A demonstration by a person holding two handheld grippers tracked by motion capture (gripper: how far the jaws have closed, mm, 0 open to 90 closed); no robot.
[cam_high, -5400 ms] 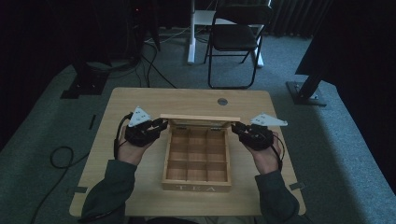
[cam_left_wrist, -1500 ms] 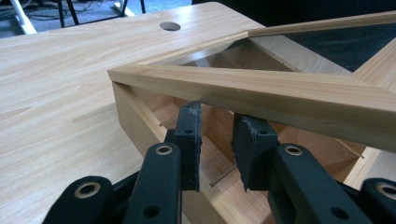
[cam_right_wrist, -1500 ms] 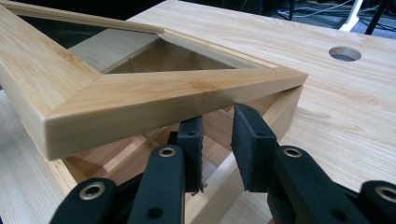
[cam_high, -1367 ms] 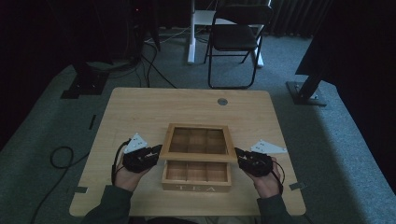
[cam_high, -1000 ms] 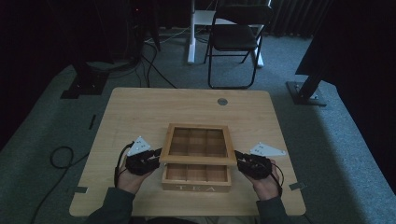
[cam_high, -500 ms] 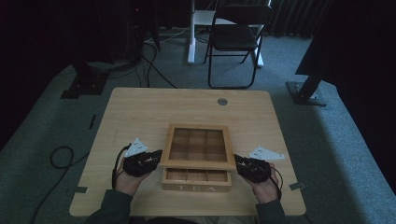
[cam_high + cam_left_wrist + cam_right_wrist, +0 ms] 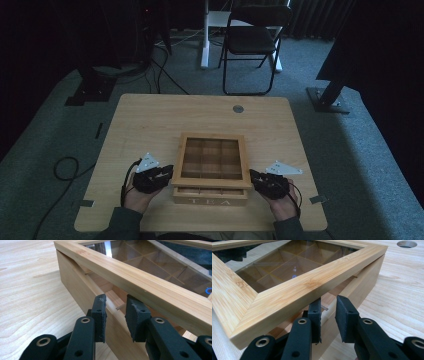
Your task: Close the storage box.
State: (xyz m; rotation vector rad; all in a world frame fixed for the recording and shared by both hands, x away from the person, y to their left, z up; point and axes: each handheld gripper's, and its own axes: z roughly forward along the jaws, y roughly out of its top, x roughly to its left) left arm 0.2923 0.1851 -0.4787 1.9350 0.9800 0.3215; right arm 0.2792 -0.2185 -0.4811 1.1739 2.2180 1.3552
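Note:
A wooden tea box stands near the table's front edge. Its glass-paned lid lies almost flat on it, with a thin wedge of gap left along the sides. My left gripper is at the box's left side. In the left gripper view its tips sit just under the lid frame, against the box wall. Its jaws have just been opening, with nothing pinched between them. My right gripper mirrors it on the right side. Its nearly closed tips sit under the lid frame and grip nothing.
A round cable hole sits at the table's far edge, and bare tabletop surrounds the box. Beyond the table stand a folding chair and a stand base. A cable loops on the floor at left.
The lid, upright at the back earlier, has come down from a tilt to nearly flat on the box. Both hands have drawn slightly toward the front edge with it.

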